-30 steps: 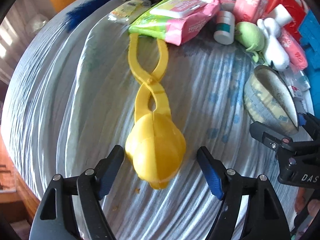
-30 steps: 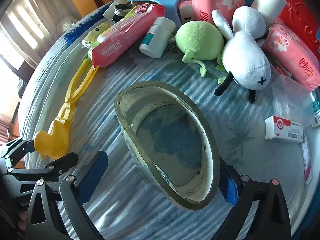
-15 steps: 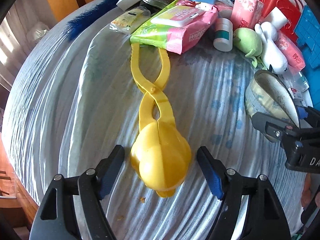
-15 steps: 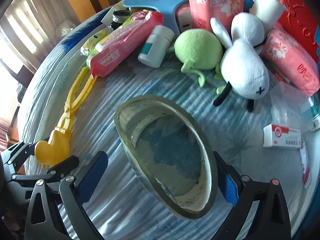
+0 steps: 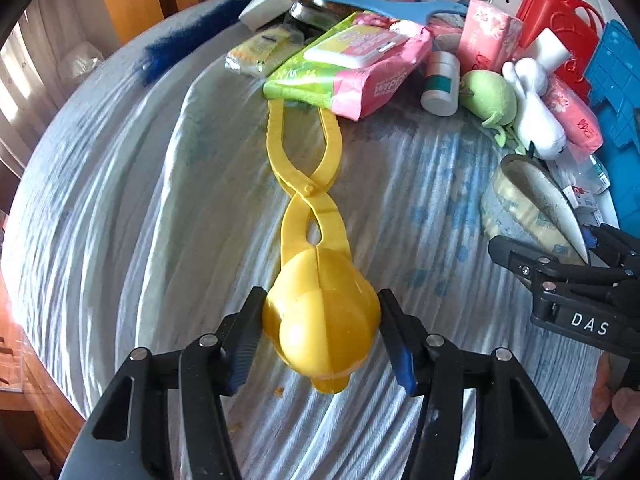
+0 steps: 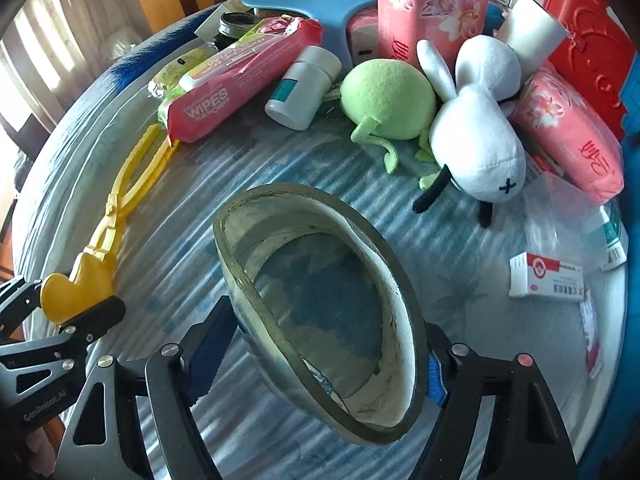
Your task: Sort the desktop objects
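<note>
A table covered with a blue-and-white striped cloth (image 5: 120, 200) carries everything. On the cloth lie yellow tongs (image 5: 312, 264), a bowl (image 6: 320, 304), a wipes pack (image 6: 240, 84), a white bottle (image 6: 304, 88), a green plush (image 6: 388, 100), a white plush (image 6: 476, 140) and a small box (image 6: 546, 278).

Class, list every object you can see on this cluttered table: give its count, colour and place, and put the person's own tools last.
duck-shaped tongs: 1, yellow, near left, head between the left jaws
bowl: 1, grey-green, tilted, between the right jaws
wipes pack: 1, pink, over the tongs' handles
bottle: 1, white, beside the wipes
plush toy: 1, green, centre back
plush rabbit: 1, white, right of the green toy
small box: 1, white and red, right edge
left hand-held gripper: 1, black, closing on the tongs
right hand-held gripper: 1, black, closing on the bowl
</note>
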Demonstrator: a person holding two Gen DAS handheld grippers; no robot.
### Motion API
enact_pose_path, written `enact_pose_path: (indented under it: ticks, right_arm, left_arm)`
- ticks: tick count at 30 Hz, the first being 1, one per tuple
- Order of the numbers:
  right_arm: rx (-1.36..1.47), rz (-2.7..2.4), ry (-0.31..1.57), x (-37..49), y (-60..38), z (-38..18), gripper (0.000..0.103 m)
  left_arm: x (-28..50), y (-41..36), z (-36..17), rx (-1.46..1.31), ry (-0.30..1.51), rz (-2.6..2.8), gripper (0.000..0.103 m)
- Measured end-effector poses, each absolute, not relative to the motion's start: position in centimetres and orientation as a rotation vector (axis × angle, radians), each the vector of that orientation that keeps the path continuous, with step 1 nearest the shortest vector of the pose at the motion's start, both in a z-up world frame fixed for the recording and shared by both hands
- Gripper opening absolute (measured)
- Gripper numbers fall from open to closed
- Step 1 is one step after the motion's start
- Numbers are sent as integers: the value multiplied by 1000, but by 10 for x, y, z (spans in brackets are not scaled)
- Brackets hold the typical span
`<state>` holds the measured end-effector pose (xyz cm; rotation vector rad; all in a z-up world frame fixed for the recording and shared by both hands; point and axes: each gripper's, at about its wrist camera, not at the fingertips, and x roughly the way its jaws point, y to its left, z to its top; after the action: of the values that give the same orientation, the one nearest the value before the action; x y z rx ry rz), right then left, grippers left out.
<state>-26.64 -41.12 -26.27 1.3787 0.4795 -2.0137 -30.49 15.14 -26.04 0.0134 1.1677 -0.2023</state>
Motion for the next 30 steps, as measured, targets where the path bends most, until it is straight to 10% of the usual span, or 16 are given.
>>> enact_pose_path:
  ticks: [19,30]
  right_arm:
    - [1222,-2113,366,-248,-389,-177,78]
    - [1295,-2109,368,-241,-373,-198,78]
  left_arm:
    - [-250,190,-179,7,903,-204,55]
    - [-248,188,-222,27,1002,-189,55]
